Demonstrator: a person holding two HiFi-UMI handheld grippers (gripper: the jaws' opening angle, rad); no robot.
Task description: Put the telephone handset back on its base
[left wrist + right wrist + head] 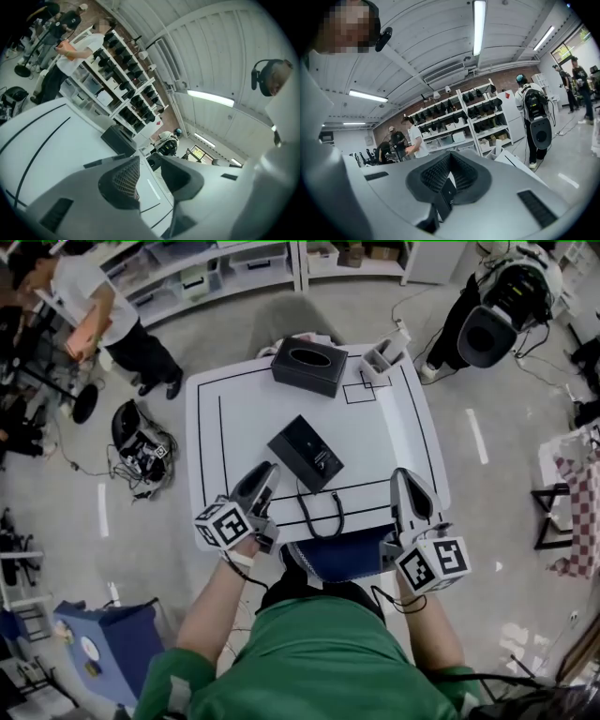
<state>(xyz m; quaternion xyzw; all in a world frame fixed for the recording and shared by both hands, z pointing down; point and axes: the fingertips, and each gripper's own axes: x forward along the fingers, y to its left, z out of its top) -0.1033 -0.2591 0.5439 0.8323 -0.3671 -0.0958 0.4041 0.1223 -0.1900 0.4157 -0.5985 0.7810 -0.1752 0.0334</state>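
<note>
The black telephone [306,454] lies at the middle of the white table [394,442], and its cord [323,517] loops to the front edge. From this height I cannot tell the handset apart from the base. My left gripper [259,486] hovers just left of the phone's near corner. Its jaws stand a little apart with nothing between them [151,161]. My right gripper [411,491] is near the table's front right, well clear of the phone. It is shut and empty [450,157].
A black tissue box [309,365] [117,140] stands at the table's far side, with a small white holder [382,357] to its right. A person in a white shirt [89,301] stands by the shelves. Another person with a backpack rig [502,306] is at the far right.
</note>
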